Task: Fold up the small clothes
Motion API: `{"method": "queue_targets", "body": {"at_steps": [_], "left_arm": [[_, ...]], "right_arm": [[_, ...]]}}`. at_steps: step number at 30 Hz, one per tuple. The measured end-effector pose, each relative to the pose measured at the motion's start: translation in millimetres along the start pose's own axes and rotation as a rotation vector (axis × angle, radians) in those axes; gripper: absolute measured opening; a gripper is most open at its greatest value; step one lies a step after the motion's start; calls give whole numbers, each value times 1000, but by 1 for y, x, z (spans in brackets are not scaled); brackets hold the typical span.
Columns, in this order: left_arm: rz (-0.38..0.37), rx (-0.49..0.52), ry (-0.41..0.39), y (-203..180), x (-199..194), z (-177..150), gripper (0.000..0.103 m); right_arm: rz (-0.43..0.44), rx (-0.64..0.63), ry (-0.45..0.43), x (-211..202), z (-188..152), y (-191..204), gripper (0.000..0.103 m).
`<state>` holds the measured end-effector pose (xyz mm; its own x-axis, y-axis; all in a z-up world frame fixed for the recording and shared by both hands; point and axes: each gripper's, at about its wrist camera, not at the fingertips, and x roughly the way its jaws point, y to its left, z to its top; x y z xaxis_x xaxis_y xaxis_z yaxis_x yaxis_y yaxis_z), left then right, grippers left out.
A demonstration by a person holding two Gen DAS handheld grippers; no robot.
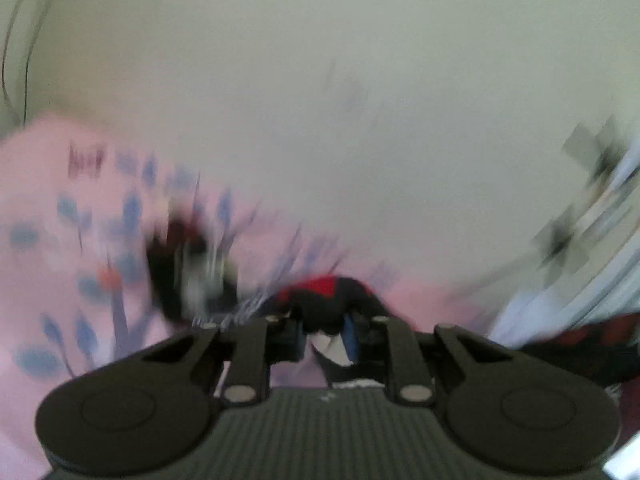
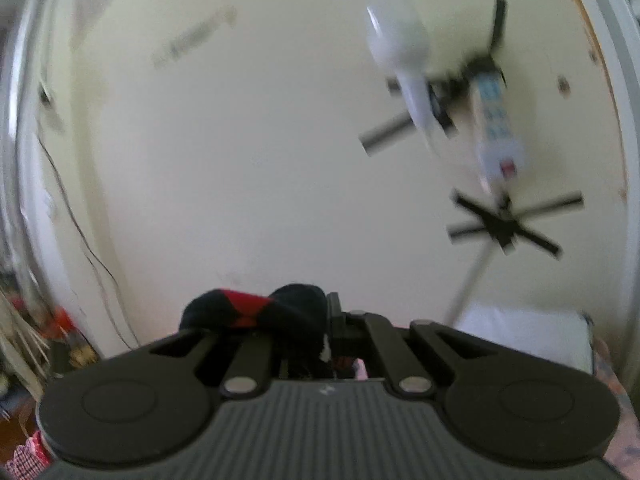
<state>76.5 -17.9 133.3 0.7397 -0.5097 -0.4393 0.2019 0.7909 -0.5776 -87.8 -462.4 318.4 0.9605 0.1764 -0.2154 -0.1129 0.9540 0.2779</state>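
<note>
The black and red cloth [image 1: 324, 300] is the small thing I am folding, and it sits low in the middle of both pictures, right at my fingertips. In the left wrist view my left gripper [image 1: 326, 330] is pinched tight on one bunch of it, with a bit of white showing between the fingers. In the right wrist view my right gripper [image 2: 320, 332] also seems to be squeezing the cloth [image 2: 256, 312], which puffs up in a lump just left of the middle.

Behind it, on the left side of the left wrist view, lies a pink sheet with blue leaves [image 1: 60, 240]. It is blurry, so I cannot tell whether the cloth is touching it. The right wrist view looks up at a cream ceiling [image 2: 240, 140] with a white fan [image 2: 404, 68] in the upper right.

I think this cloth is very light and very soft. It will flop and bunch, not stay flat. It will not break, and it should not slip much, since it is thick and fuzzy. I think the best places to hold it are the two far ends or corners, so it hangs straight between my grippers. Holding a fat lump in the middle would make the fold messy.
</note>
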Motion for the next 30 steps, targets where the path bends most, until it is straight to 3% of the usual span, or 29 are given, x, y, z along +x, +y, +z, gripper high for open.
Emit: {"method": "queue_targets", "body": {"at_steps": [2, 6, 10, 12, 15, 16, 17, 18, 20, 21, 23, 26, 28, 30], "left_arm": [[-47, 13, -111, -8, -58, 25, 16], [-68, 160, -323, -39, -176, 52, 16], [-28, 240, -367, -51, -238, 48, 17], [16, 275, -338, -48, -244, 31, 17], [82, 339, -239, -30, -234, -17, 17], [111, 356, -165, -19, -224, -41, 18], [122, 359, -88, -8, -214, -59, 18], [121, 357, 10, 6, -200, -81, 20], [150, 340, 178, 29, -178, -117, 21], [175, 324, 210, 38, -175, -130, 20], [166, 286, 210, 50, -183, -135, 18], [127, 244, 82, 45, -212, -115, 25], [137, 263, 21, 34, -214, -104, 28], [152, 310, 20, 20, -199, -90, 30]], "right_arm": [[46, 32, -86, -16, 23, 1, 0], [120, 110, -220, -51, 58, -3, 0], [104, 126, -240, -70, 57, -12, 0], [103, 144, -180, -74, 33, -19, 0], [159, 139, -61, -76, -30, -33, 0], [169, 140, -5, -75, -58, -40, 15], [160, 149, 73, -75, -91, -48, 40], [133, 160, 140, -74, -117, -54, 49], [78, 170, 337, -72, -174, -67, 53], [43, 164, 444, -72, -198, -73, 53], [-31, 108, 618, -80, -231, -80, 54], [-33, 24, 607, -119, -230, -84, 68], [-30, 5, 601, -137, -217, -84, 68], [-28, -88, 625, -147, -207, -80, 68]]}}
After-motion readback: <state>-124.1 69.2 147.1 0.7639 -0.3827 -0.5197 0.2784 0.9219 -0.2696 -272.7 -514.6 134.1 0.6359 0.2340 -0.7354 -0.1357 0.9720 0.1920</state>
